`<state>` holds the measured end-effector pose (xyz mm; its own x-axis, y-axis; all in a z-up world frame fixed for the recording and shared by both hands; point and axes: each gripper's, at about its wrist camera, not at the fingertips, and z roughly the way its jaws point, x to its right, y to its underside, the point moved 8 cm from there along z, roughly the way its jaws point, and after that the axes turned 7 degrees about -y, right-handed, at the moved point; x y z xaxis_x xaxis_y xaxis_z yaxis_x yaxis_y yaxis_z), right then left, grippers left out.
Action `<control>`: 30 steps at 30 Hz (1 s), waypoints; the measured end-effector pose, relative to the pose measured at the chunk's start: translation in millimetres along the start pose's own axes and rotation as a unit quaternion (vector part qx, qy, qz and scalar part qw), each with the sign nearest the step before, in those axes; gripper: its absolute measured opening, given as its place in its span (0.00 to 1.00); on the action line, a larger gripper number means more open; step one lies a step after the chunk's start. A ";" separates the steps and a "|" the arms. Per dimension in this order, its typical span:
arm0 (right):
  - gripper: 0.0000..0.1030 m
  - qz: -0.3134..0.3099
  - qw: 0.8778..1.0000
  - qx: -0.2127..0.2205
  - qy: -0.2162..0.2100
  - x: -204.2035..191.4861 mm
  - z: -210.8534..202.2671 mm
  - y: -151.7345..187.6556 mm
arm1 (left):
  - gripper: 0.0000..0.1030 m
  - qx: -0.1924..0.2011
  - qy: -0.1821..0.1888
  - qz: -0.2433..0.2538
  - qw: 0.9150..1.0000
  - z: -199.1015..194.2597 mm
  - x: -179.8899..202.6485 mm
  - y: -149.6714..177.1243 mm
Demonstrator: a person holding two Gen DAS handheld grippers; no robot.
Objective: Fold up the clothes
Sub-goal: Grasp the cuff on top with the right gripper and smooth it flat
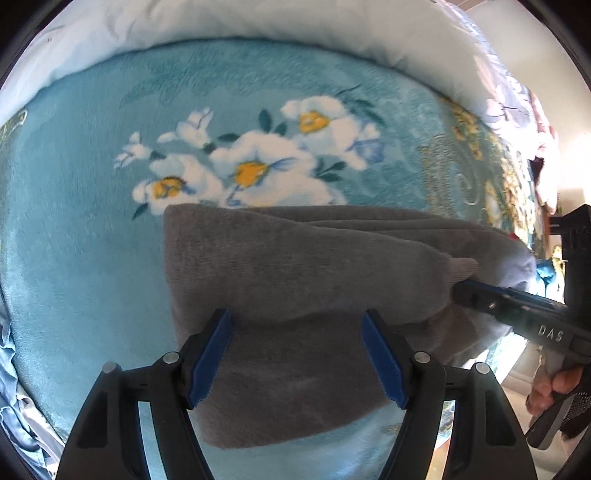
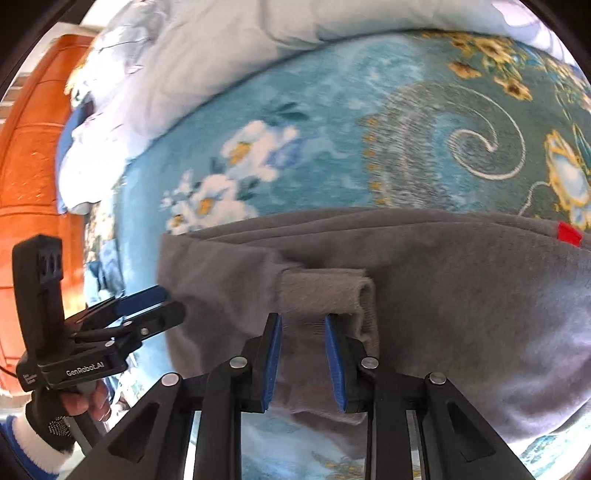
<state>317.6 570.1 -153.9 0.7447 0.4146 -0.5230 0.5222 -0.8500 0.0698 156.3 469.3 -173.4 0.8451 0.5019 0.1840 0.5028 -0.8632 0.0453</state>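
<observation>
My right gripper (image 2: 303,358) has its blue pads a little apart, with a grey cuff (image 2: 325,291) between them; I cannot tell if it pinches yet. My left gripper (image 1: 297,354) is spread wide over the near edge, gripping nothing. The grey garment (image 1: 295,280) lies bunched in layers on the bed, so both grippers sit low to catch its edges. Behind it spreads the blue flower blanket (image 1: 92,155), then a pale quilt (image 1: 258,22).

The grey garment (image 2: 424,295) runs off the right edge (red tag (image 2: 569,233) partly cut); blanket pattern (image 2: 258,147) blurred.
</observation>
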 end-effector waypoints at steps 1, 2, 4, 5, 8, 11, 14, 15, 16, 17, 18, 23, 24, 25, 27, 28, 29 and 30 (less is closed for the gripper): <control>0.27 0.007 1.000 -0.002 0.005 5.6 1.6 -1.4 | 0.72 -0.006 -0.001 -0.004 1.000 5.0 -2.1 -0.4; 0.27 0.014 1.000 -0.004 0.009 11.2 3.3 -2.7 | 0.72 -0.013 -0.002 -0.009 1.000 9.9 -4.0 -0.8; 0.27 0.034 0.999 -0.006 0.007 19.2 8.2 -5.4 | 0.72 -0.019 -0.004 -0.015 1.000 16.0 -4.5 -1.9; 0.27 0.040 0.999 -0.007 0.006 21.4 10.5 -6.1 | 0.72 -0.022 -0.006 -0.016 1.000 18.2 -4.2 -2.1; 0.27 0.041 0.999 -0.012 0.010 22.5 13.6 -6.0 | 0.72 -0.023 -0.011 -0.021 0.999 18.3 -1.8 -2.8; 0.27 0.037 0.999 -0.004 0.007 19.8 6.6 -5.4 | 0.72 -0.012 -0.004 -0.015 1.000 7.1 2.9 -1.4; 0.27 0.029 1.000 0.009 0.004 16.4 -8.9 -0.5 | 0.72 0.001 0.001 -0.007 1.000 -6.4 7.2 2.1; 0.27 0.028 1.000 0.011 0.005 15.7 -13.1 1.7 | 0.72 0.007 0.001 -0.004 1.000 -12.1 9.0 4.4; 0.29 0.026 1.000 0.013 0.007 15.1 -17.0 3.9 | 0.72 0.012 0.002 -0.001 1.000 -17.7 10.8 6.6; 0.32 0.025 1.000 0.015 0.008 14.0 -21.3 6.9 | 0.72 0.017 0.003 0.001 1.000 -23.1 12.2 8.6; 0.39 0.023 1.000 0.017 0.011 12.7 -26.2 11.2 | 0.72 0.022 0.004 0.003 1.000 -28.6 13.8 10.7; 0.56 0.027 0.999 0.028 0.028 6.2 -47.3 32.0 | 0.75 0.053 0.013 0.014 0.998 -60.0 24.9 26.7; 0.59 0.029 0.999 0.031 0.029 4.9 -51.7 36.3 | 0.75 0.059 0.016 0.017 0.998 -66.0 27.9 30.9; 0.60 0.031 0.998 0.035 0.032 1.9 -56.5 42.4 | 0.75 0.065 0.019 0.019 0.998 -71.8 30.8 35.0; 0.65 0.031 0.998 0.042 0.038 -4.1 -66.0 55.1 | 0.76 0.076 0.025 0.025 0.996 -81.2 36.2 42.4; 0.65 0.031 0.998 0.045 0.041 -7.4 -69.6 60.3 | 0.78 0.083 0.030 0.029 0.996 -85.4 39.1 46.7; 0.66 0.031 0.997 0.050 0.043 -11.8 -74.3 66.7 | 0.82 0.090 0.035 0.033 0.995 -89.7 42.1 50.9; 0.69 0.031 0.997 0.054 0.046 -15.4 -77.6 71.9 | 0.86 0.098 0.039 0.037 0.994 -94.1 45.0 55.1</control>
<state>375.9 527.9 -74.9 0.8117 0.3834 -0.4406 0.4293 -0.9032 0.0051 205.0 439.2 -70.3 0.8687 0.4242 0.2558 0.4711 -0.8671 -0.1618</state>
